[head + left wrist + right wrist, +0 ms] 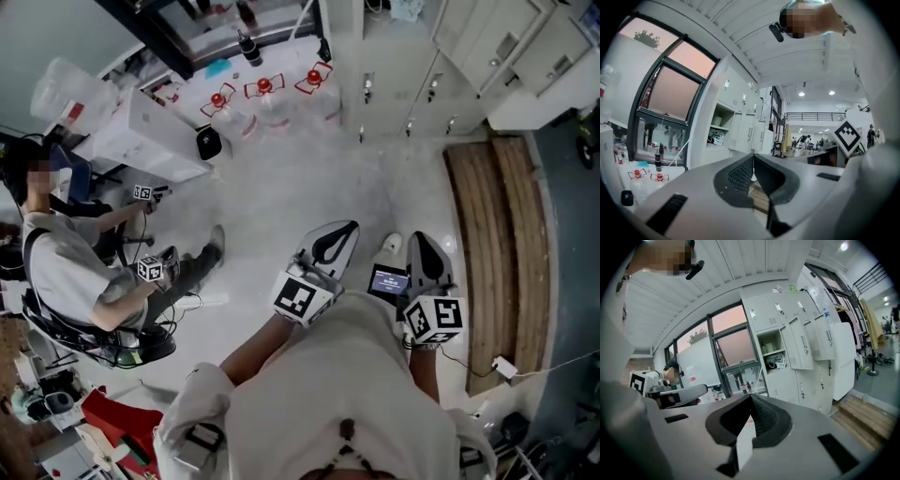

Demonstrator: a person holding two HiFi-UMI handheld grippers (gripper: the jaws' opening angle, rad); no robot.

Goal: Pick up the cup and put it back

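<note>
White plastic jaws of the left hand-held gripper are pressed together on nothing. The right hand-held gripper is likewise closed and empty. Both are held close to the body over the pale floor. No cup shows in any view, so I cannot tell where it is. The scene fits a walk toward the cup or away from it once set back. Either way, it seems best to keep both level and clear of the wooden platform at right.

Two hand-held grippers, three red-capped bottles
</note>
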